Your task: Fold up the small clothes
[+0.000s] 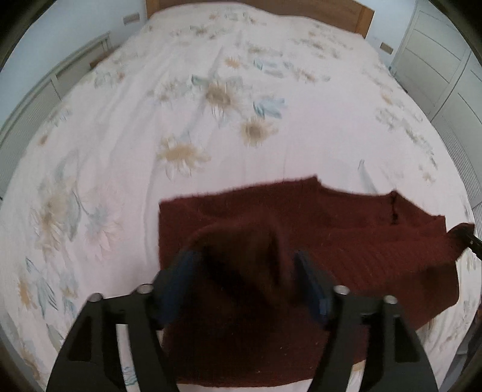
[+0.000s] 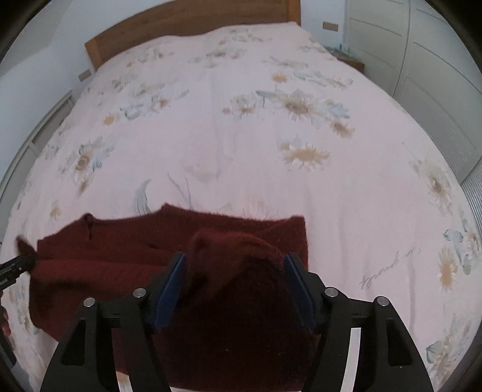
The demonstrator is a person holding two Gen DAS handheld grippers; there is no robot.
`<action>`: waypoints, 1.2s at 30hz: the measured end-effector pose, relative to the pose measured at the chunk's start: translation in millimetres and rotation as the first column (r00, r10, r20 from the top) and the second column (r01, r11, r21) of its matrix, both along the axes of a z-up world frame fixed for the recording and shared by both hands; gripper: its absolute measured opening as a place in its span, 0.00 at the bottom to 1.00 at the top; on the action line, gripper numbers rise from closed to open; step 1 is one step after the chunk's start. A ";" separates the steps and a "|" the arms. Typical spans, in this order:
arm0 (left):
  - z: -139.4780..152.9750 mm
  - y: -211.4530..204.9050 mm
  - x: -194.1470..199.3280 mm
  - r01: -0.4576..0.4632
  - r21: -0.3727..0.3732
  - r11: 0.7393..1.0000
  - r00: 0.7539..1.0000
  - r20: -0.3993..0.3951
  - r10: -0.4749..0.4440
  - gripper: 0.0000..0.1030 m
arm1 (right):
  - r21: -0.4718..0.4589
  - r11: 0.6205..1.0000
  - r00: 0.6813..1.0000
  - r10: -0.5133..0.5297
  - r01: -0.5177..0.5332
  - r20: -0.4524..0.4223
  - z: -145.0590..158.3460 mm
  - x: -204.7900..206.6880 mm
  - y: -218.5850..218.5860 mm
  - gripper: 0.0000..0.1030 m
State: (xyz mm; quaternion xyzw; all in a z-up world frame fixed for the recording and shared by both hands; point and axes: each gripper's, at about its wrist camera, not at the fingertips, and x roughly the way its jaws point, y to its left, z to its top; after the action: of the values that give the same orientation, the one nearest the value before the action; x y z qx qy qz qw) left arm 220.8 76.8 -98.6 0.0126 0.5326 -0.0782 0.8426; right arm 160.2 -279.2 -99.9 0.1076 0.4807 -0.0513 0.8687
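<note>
Left gripper point(image 1: 245, 283) pinches a bunched near corner of the maroon knit sweater point(image 1: 346, 241); right gripper point(image 2: 233, 282) pinches the other. The sweater's long axis runs side to side between them, lying ahead on the floral bedspread point(image 2: 241, 135), wooden headboard point(image 2: 180, 27) beyond.

A: The dark red sweater point(image 1: 346, 241) is looking like fuzzy knitted wool, ribbed and matt, isn't it?

B: Yes, and the bedspread point(image 1: 271, 150) is showing as smooth, soft cloth with a pale printed flower pattern.

A: The left tongs point(image 1: 244, 268) are appearing in matt black plastic, with blue rubbery pads point(image 1: 180, 271) and shiny metal pins point(image 1: 342, 290).

B: The headboard point(image 2: 186, 30) is reading as smooth, satin-finished wood.
</note>
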 end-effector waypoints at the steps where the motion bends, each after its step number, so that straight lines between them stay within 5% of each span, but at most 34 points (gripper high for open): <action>1: 6.1 -1.7 -0.9 0.005 -0.011 1.000 1.000 0.009 -0.005 0.66 | 0.001 1.000 1.000 0.002 -0.002 0.010 5.0 -1.6 1.0 0.73; 7: 25.0 -16.8 -12.9 0.035 -0.008 0.999 0.997 0.070 -0.034 0.92 | -0.041 0.997 0.997 0.067 -0.065 0.043 16.4 -14.9 28.9 0.85; 9: 23.9 -25.9 -20.1 0.057 0.005 0.998 0.995 0.087 -0.057 0.98 | -0.064 0.993 0.994 0.102 -0.099 0.046 12.9 -21.7 45.9 0.98; 19: -36.6 -59.5 -60.7 0.131 0.029 0.991 0.989 0.069 -0.133 0.99 | -0.149 0.967 0.978 0.209 -0.209 -0.014 -59.4 -59.0 116.6 1.00; 24: -69.2 -47.5 -65.9 0.114 0.068 0.991 0.993 0.001 -0.114 0.99 | -0.156 0.974 0.986 0.160 -0.165 -0.048 -85.2 -69.9 93.9 1.00; 36: -78.1 6.0 -70.5 0.090 0.040 0.995 0.995 0.030 -0.092 0.99 | -0.136 0.988 0.996 0.067 -0.074 -0.056 -93.3 -83.6 27.4 1.00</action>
State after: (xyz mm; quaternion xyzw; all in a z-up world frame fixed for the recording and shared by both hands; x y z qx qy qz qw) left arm 150.3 82.8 -176.7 0.0543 0.5193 -0.1061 0.8462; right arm 76.6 -251.7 -193.3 0.0290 0.5016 -0.0564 0.8628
